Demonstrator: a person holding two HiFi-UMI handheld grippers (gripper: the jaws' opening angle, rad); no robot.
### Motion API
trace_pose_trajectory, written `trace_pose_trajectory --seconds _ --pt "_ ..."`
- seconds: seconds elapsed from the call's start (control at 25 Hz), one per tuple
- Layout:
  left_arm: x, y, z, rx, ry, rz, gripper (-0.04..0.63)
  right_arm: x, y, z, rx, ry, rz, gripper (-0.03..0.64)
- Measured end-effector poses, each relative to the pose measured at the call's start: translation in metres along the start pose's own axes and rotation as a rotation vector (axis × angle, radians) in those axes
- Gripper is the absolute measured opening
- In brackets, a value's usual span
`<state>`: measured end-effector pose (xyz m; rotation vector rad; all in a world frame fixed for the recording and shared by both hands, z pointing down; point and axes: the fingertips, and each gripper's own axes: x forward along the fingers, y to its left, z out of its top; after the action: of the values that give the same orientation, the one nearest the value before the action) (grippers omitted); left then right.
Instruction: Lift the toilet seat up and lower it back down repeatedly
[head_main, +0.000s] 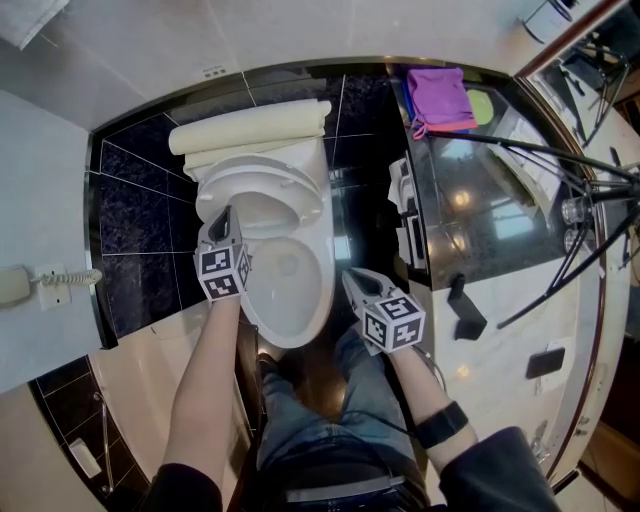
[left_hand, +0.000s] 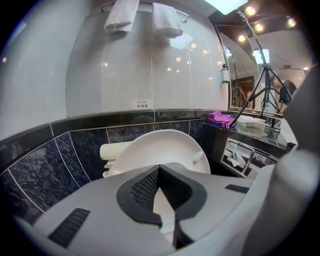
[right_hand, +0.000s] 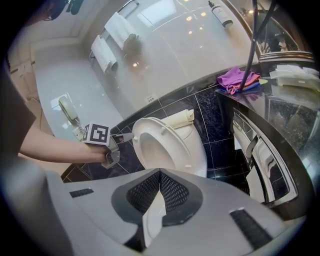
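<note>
Toilet seat tipped up, leaning back over bowl, close to dark tile wall. Left claw pinched together, tip at seat's left edge; touching or not, can't tell. Right claw pinched together, holding nothing, in narrow gap between bowl's right rim and bench front edge.

White toilet seat, black marbled tiles, seemingly purple cloth.
</note>
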<state>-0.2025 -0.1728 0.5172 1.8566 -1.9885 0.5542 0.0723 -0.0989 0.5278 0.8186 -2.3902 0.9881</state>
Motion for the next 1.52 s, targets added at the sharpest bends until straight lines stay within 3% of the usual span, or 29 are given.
trace_pose_trajectory --seconds 0.36,0.6,0.96,1.52 --pt "-0.086 -0.019 0.008 0.025 -0.008 -0.087 -0.003 -0.012 0.037 0.018 -0.084 -0.027 -0.006 0.017" --pt "-0.172 -0.022 0.022 0.027 -0.04 -0.145 -0.003 -0.039 0.067 0.03 -0.188 -0.041 -0.052 0.017" --pt "-0.291 -0.002 0.024 0.019 -0.086 -0.2 -0.003 -0.099 0.122 0.031 -0.255 -0.108 -0.145 0.017" --pt "-0.365 -0.006 0.009 0.0 -0.134 -0.248 -0.004 -0.141 0.16 -0.021 -0.273 -0.125 -0.201 0.017"
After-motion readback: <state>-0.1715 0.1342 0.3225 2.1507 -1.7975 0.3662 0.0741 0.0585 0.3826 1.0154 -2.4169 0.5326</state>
